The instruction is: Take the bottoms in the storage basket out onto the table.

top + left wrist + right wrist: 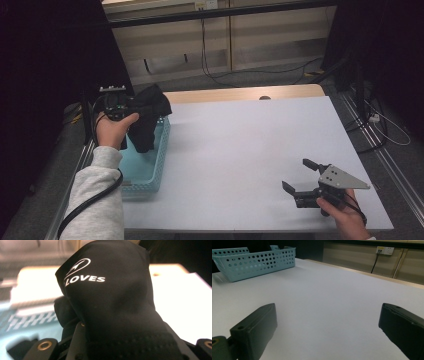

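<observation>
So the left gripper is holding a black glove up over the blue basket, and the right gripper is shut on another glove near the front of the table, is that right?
Not quite. The right gripper holds nothing: the right gripper view shows its jaws wide apart over the bare white table. The left gripper does hold the black glove over the blue basket.

I see a black glove (147,112) held up off the table at the left side, hanging over the near-left basket (156,170). It is soft, dark fabric, bunched at the top where it is gripped and drooping downward, its lower end dangling into the basket's opening. From the left gripper view the glove (117,305) stands close up, showing a white logo and the white letters "LOVES" across its upper part, with a dotted, textured band lower down. The basket is pale blue plastic with perforated walls (254,263), standing upright at the table's left edge.
</observation>
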The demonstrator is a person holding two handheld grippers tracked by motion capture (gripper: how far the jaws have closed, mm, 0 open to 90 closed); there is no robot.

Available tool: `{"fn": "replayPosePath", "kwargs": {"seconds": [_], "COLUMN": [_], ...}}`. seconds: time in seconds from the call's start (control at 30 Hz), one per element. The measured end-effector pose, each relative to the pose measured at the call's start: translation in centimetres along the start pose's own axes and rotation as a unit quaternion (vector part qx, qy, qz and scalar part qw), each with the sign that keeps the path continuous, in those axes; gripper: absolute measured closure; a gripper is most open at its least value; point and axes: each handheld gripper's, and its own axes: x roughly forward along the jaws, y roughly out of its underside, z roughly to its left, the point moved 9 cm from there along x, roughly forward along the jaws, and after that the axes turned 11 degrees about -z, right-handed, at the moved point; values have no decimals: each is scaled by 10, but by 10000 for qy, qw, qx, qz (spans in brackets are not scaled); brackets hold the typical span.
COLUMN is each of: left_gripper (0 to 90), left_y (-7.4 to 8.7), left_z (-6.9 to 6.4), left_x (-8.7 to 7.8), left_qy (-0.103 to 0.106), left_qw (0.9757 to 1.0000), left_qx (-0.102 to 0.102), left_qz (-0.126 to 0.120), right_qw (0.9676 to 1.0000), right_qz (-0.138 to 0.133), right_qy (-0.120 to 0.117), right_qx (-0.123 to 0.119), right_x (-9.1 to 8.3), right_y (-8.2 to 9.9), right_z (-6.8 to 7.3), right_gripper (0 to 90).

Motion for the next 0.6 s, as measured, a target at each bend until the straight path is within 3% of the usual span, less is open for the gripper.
{"fn": "replayPosePath", "kwargs": {"seconds": [0.03, 0.07, 0.1, 0.17, 0.2, 0.23, 0.4, 0.53, 0.57, 0.6], "left_gripper": [693, 693, 692, 692, 692, 692, 691, 691, 691, 690], "left_y": [-5, -5, -12, -15, -15, -14, -1, 8, 8, 8], "left_z": [-10, -10, -31, -50, -50, -69, -111, -149, -159, -159], "left_x": [2, 2, 8, 16, 16, 24, 44, 55, 57, 57], "left_qy": [114, 114, 331, 527, 527, 740, 1164, 1535, 1642, 1642], "left_qw": [9999, 9999, 9993, 9983, 9983, 9968, 9928, 9873, 9856, 9856], "left_qx": [28, 28, 133, 182, 182, 220, 269, 419, 379, 379], "left_qz": [-75, -75, -123, -159, -159, -184, -120, -45, -105, -105], "right_qw": [10000, 10000, 10000, 10000, 10000, 10000, 10000, 10000, 10000, 10000], "right_qz": [-1, -1, 5, 5, 5, 16, 20, 18, 18, 15], "right_qy": [0, 0, 2, 6, 6, 4, 2, 25, 23, 12], "right_qx": [3, 3, 6, 18, 18, 0, -22, 11, 6, -7], "right_x": [0, 0, 0, 0, 0, 0, 0, 0, 0, 0], "right_y": [0, 0, 0, 0, 0, 0, 1, 0, 1, 1], "right_z": [0, 0, 0, -1, -1, 0, 0, -1, -1, -1], "right_gripper": [10, 10, 9, 10, 10, 10, 10, 10, 10, 10]}}
